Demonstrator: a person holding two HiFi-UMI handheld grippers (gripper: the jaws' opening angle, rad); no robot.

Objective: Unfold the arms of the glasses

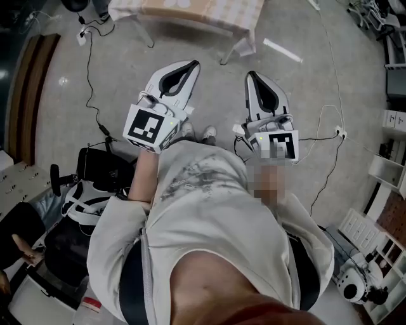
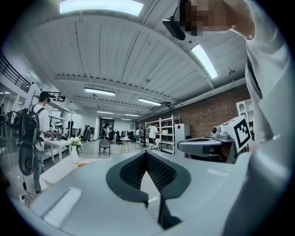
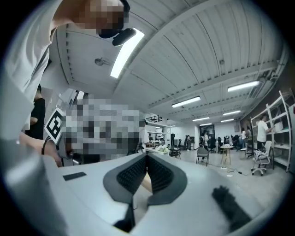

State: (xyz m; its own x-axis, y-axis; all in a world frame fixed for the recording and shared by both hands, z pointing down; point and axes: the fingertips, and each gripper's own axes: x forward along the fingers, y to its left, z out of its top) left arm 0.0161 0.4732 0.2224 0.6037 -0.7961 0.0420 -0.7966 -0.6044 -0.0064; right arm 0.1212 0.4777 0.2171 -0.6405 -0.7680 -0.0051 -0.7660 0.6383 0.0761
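No glasses show in any view. The person holds both grippers level in front of the chest, above the floor. My left gripper (image 1: 192, 64) is white with black pads, and its marker cube (image 1: 150, 127) sits by the hand. Its jaws meet at the tips (image 2: 146, 153) with nothing between them. My right gripper (image 1: 249, 75) is held beside it, a little apart. Its jaws are likewise closed at the tips (image 3: 146, 156) and empty. The right gripper (image 2: 203, 146) also shows at the right of the left gripper view.
A table with a checkered cloth (image 1: 209, 11) stands ahead on the grey floor. Cables (image 1: 89, 70) trail across the floor at left and right. Black equipment (image 1: 95, 171) sits at the left, white shelves (image 1: 390, 171) at the right. Several people stand far off in the hall (image 2: 37, 133).
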